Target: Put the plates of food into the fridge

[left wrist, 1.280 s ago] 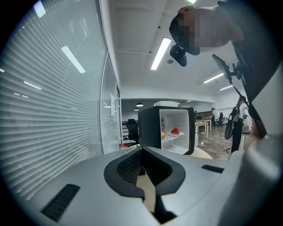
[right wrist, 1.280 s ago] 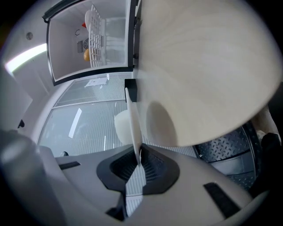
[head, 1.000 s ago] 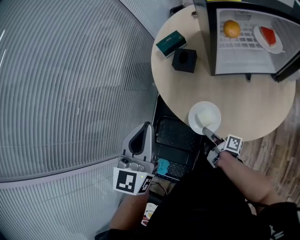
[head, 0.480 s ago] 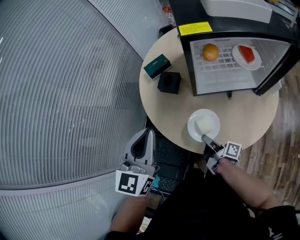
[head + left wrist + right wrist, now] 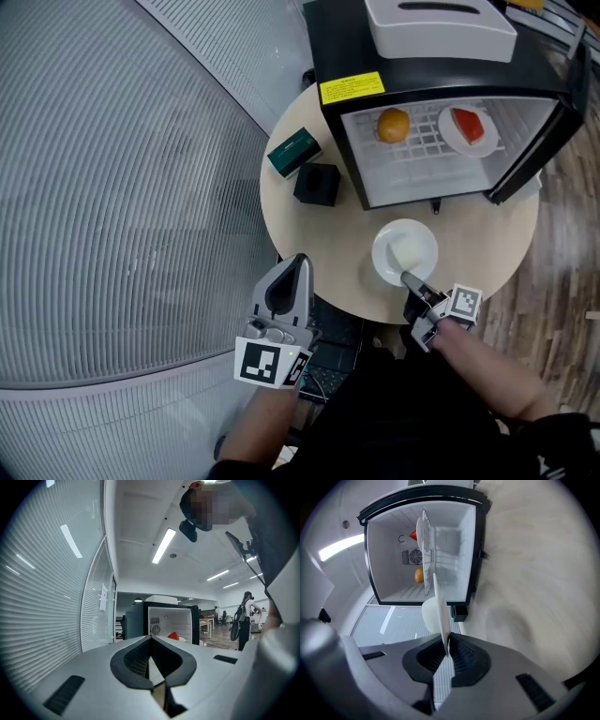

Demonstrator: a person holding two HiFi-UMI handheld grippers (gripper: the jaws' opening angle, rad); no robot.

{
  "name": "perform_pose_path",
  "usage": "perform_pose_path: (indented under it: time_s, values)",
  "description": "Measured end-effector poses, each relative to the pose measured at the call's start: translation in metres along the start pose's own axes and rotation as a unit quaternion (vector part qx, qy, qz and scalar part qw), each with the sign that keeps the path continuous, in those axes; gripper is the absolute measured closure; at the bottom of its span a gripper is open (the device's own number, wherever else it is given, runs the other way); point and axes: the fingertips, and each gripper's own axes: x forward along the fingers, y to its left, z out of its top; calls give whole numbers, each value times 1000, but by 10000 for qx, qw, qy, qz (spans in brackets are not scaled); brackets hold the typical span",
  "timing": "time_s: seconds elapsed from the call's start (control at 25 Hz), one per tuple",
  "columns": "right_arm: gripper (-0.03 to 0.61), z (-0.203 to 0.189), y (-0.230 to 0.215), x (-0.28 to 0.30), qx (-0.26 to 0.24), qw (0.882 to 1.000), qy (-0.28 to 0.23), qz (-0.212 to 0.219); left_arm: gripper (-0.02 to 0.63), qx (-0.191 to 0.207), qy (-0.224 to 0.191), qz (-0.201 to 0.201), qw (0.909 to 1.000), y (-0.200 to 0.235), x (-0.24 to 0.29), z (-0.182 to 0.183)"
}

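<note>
My right gripper (image 5: pixel 410 279) is shut on the near rim of a white plate (image 5: pixel 405 251) with a pale food on it, held above the round table (image 5: pixel 309 239) in front of the open black mini fridge (image 5: pixel 337 56). In the right gripper view the plate (image 5: pixel 439 606) stands edge-on from the gripper (image 5: pixel 446 649) toward the fridge (image 5: pixel 379 550). On the fridge's wire shelf lie an orange (image 5: pixel 393 125) and a plate with red food (image 5: pixel 466 127). My left gripper (image 5: pixel 296 262) is shut and empty at the table's near-left edge, and in its own view (image 5: pixel 151 640) it points at the fridge (image 5: pixel 168 620).
A green box (image 5: pixel 293 153) and a black cube (image 5: pixel 317 185) sit on the table left of the fridge. The fridge door (image 5: pixel 539 141) hangs open at the right. A white box (image 5: pixel 441 26) rests on the fridge top. A ribbed glass wall (image 5: pixel 112 187) curves along the left.
Both grippers have moved forward toward the fridge. The plate went with the right gripper from the table's near edge closer to the fridge opening. The left gripper reached the table's edge.
</note>
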Motion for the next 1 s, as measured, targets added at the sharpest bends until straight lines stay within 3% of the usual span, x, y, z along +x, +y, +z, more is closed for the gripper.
perform_pose_path:
  time_s: [1.0]
  values:
    - [557, 149, 10, -12, -11, 9985, -542, -100, 611, -13, -116, -457, 9989, -53, 135, 6]
